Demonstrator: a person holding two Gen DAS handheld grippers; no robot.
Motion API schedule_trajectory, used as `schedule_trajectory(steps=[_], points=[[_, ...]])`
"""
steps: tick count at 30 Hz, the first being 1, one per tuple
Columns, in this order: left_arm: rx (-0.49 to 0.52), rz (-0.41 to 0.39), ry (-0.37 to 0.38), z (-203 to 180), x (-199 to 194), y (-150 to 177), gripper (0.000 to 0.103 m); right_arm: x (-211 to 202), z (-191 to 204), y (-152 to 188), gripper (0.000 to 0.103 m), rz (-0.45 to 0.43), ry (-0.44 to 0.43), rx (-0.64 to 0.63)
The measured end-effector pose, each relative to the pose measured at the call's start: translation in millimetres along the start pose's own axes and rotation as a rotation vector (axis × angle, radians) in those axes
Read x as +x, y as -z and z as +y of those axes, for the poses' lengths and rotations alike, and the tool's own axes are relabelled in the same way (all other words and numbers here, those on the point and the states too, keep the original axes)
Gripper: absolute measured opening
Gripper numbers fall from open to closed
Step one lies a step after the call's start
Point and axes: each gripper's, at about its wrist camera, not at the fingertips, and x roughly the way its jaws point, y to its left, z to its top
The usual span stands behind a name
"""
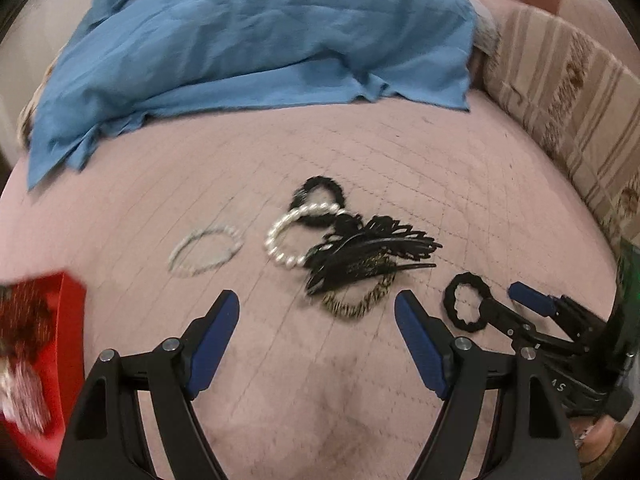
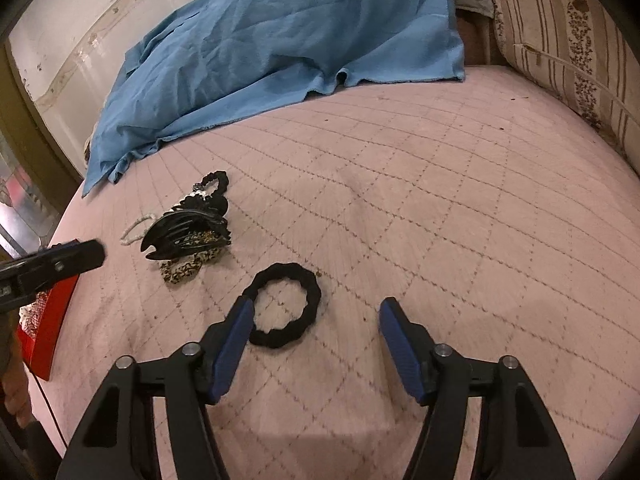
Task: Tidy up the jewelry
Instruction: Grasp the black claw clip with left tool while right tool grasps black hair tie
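Note:
A pile of hair things and jewelry lies on the pink quilt. It holds a black claw clip, a pearl bracelet, a black scrunchie and a leopard scrunchie. A clear bead bracelet lies alone to its left. My left gripper hovers open just in front of the pile, holding nothing. A separate black scrunchie lies flat on the quilt. My right gripper is open around it; the left fingertip is at its rim and the right pad stands apart.
A red box with contents sits at the near left edge. A crumpled blue cloth covers the far part of the bed. A striped pillow lies at the right. Bare quilt stretches to the right of the pile.

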Motion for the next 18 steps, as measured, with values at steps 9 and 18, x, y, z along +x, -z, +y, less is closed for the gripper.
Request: schedule_trajectory(steps=[9, 18], points=[[0.116, 0.030, 0.054, -10.5, 36.2, -22.6, 0.079, 15.9, 0.1, -11.5, 0.048, 0.005, -0.027, -0.010], [0.166, 0.062, 0.064, -24.4, 52.3, -21.7, 0.026, 23.6, 8.3, -12.8, 0.045, 0.017, -0.012, -0.057]])
